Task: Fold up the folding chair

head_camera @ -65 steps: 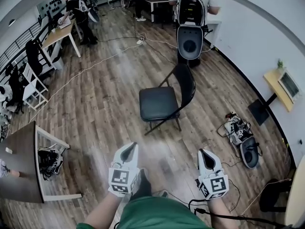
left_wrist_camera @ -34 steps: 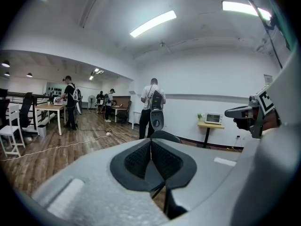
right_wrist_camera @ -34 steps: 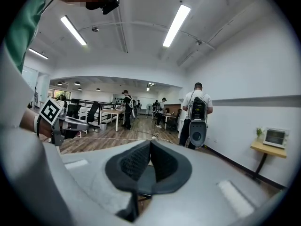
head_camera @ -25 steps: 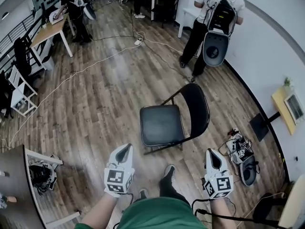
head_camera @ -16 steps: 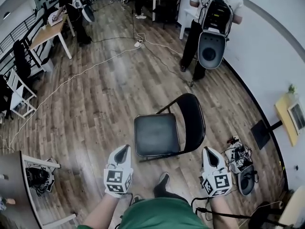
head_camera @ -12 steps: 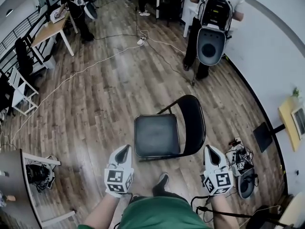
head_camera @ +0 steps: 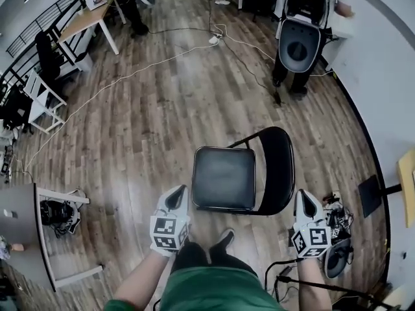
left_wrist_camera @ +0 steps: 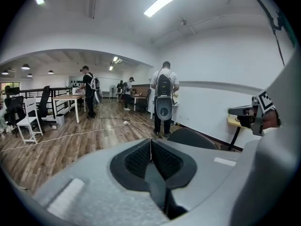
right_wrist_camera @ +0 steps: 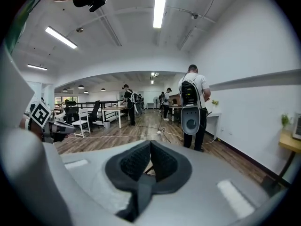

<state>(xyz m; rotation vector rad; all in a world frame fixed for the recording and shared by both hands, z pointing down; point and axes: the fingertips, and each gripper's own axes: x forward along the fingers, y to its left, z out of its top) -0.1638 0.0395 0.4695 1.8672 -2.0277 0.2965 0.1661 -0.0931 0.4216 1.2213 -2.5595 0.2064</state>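
Note:
The black folding chair (head_camera: 225, 177) stands unfolded on the wooden floor, its seat toward me and its curved backrest (head_camera: 279, 167) to the right. My left gripper (head_camera: 176, 199) hovers shut just left of the seat's near corner, touching nothing. My right gripper (head_camera: 304, 204) is shut too, just right of the backrest's near end and apart from it. In the left gripper view the backrest (left_wrist_camera: 190, 138) peeks over the shut left gripper (left_wrist_camera: 150, 142). In the right gripper view the right gripper (right_wrist_camera: 150, 147) is shut and empty; the chair is mostly hidden behind it.
A person with a backpack (head_camera: 301, 18) stands beyond the chair near the white wall. Cables (head_camera: 162, 60) run across the floor. Gear and wires (head_camera: 337, 229) lie on the floor at right. A white-framed table (head_camera: 45, 238) is at left, desks (head_camera: 91, 18) and people farther back.
I have stepped closer to the chair; it now sits lower and nearer in the head view. Both grippers moved forward to flank its near side, still shut.

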